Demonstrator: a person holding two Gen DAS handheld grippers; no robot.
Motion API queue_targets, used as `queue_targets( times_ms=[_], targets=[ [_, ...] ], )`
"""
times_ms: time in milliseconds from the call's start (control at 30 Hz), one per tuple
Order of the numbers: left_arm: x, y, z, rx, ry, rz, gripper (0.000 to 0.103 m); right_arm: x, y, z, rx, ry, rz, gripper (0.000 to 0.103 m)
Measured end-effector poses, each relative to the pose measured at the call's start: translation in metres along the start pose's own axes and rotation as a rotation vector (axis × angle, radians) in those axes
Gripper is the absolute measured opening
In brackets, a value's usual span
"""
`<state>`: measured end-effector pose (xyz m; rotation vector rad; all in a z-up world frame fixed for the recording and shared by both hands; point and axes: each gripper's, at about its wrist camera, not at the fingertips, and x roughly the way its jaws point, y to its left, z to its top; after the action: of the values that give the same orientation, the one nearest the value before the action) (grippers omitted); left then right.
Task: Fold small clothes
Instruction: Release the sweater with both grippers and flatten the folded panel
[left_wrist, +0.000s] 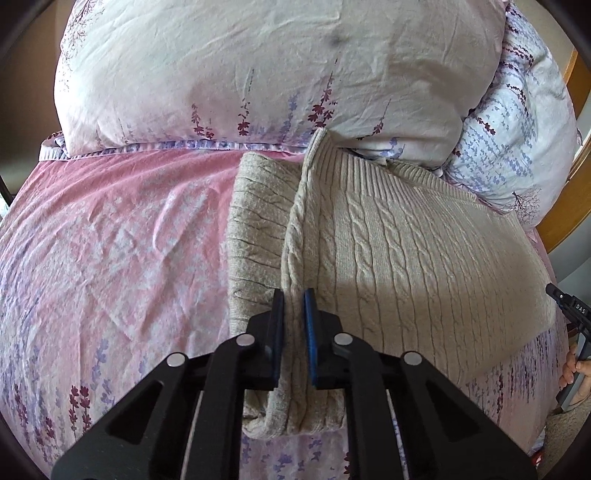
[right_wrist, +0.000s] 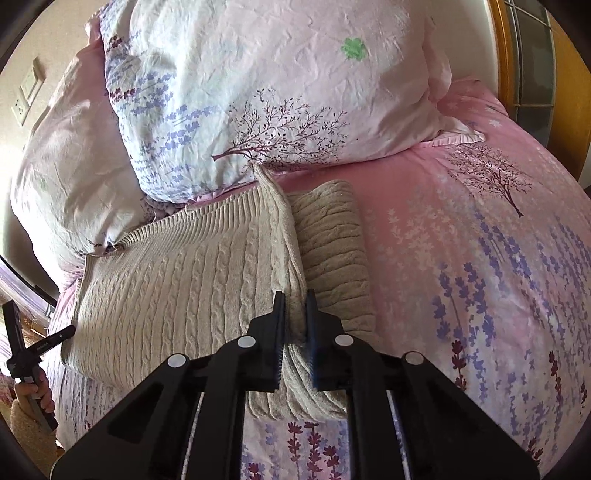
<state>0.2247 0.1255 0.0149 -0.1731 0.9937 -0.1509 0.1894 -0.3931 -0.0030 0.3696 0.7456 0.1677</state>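
A cream cable-knit sweater (left_wrist: 406, 251) lies on the pink floral bedsheet, its ribbed hem toward the pillows. In the left wrist view my left gripper (left_wrist: 294, 306) is shut on a raised ridge of the sweater's side edge, with a sleeve (left_wrist: 255, 229) lying flat to its left. In the right wrist view my right gripper (right_wrist: 295, 306) is shut on the opposite side edge of the sweater (right_wrist: 177, 288). Knit fabric is pinched between its pads, and the other sleeve (right_wrist: 332, 251) lies to the right.
Large floral pillows (left_wrist: 258, 74) (right_wrist: 258, 92) press against the sweater's far end. Bedsheet (left_wrist: 110, 240) (right_wrist: 480, 258) spreads to each outer side. A wooden frame (right_wrist: 498, 55) stands far right. A hand on a black handle (left_wrist: 576, 369) (right_wrist: 33, 391) shows at each view's edge.
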Motion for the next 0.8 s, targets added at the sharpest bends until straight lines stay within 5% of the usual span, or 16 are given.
queue_targets(
  times_ms=[200,400,567,700,733,800],
  targets=[
    [-0.011,0.001,-0.002,0.041,-0.013,-0.003,0.007,-0.017,-0.004,-0.005,0.037,-0.027,0.030,0.010],
    [0.000,0.007,-0.005,0.051,-0.005,0.008,0.008,0.002,-0.013,-0.015,0.059,0.034,-0.067,0.010],
    [-0.014,0.005,-0.003,0.068,-0.039,0.023,0.015,-0.008,-0.011,-0.012,0.091,0.016,-0.046,0.017],
    [-0.047,-0.003,0.001,0.085,-0.202,0.089,0.041,-0.026,0.014,-0.005,-0.017,-0.066,-0.079,0.028],
    [-0.052,-0.010,0.001,0.092,-0.231,0.100,0.051,-0.025,0.023,-0.002,-0.044,-0.062,-0.076,0.038],
    [-0.053,-0.027,0.002,0.105,-0.243,0.076,0.055,-0.020,0.047,0.004,-0.100,-0.048,-0.047,0.044]
  ],
)
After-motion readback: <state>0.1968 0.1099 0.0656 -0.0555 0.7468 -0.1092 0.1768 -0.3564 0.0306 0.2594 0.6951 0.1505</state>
